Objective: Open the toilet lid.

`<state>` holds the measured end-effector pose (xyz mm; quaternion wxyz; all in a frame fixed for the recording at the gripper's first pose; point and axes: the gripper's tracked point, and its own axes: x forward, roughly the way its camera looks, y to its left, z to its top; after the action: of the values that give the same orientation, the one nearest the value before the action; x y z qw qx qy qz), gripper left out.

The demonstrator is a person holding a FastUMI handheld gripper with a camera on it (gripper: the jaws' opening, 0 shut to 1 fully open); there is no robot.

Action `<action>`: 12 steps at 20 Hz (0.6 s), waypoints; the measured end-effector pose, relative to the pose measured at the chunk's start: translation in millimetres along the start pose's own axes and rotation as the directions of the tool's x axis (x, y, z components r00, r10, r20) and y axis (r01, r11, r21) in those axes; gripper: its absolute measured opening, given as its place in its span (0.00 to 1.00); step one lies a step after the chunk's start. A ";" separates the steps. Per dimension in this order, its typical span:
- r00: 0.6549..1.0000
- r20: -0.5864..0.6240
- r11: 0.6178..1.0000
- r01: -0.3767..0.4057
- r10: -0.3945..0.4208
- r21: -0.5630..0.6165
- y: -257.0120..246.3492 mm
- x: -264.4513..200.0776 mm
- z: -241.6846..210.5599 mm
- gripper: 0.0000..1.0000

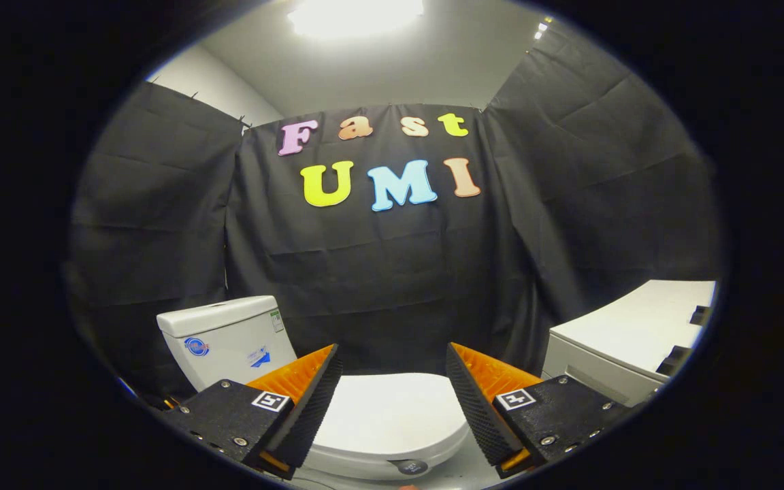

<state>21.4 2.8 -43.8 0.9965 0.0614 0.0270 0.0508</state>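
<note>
My black-and-orange two-finger gripper (392, 367) is hanging released, its ribbed fingers (310, 408) spread wide and touching nothing. Between them and just below, the white glossy toilet lid (388, 418) is lying closed on the bowl. Beyond my left finger, the white ceramic cistern (225, 337) is standing against the black cloth wall (378, 286). Beyond my right finger, a white flat-topped cabinet (627, 340) is sitting just beside the toilet.
</note>
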 end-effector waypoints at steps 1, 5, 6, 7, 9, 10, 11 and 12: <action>1.000 -0.012 1.000 -0.014 0.015 0.023 0.4 1.7 -6.2 0.94; 0.997 -0.059 0.990 -0.048 0.057 0.136 -10.5 14.3 -27.5 0.95; 0.995 -0.076 0.983 -0.052 0.067 0.177 -13.8 16.6 -34.8 0.95; 0.992 -0.099 0.974 -0.054 0.078 0.221 -16.1 16.9 -43.3 0.95; 0.982 -0.164 0.953 -0.036 0.089 0.299 -23.7 21.1 -66.3 0.95; 0.977 -0.196 0.943 -0.019 0.089 0.332 -29.8 23.8 -78.6 0.95; 0.970 -0.224 0.932 -0.006 0.093 0.363 -33.8 23.6 -91.7 0.95; 0.963 -0.251 0.921 0.004 0.102 0.389 -37.7 25.1 -102.6 0.95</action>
<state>43.9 -19.5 -151.4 0.9504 0.2496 0.1685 0.0775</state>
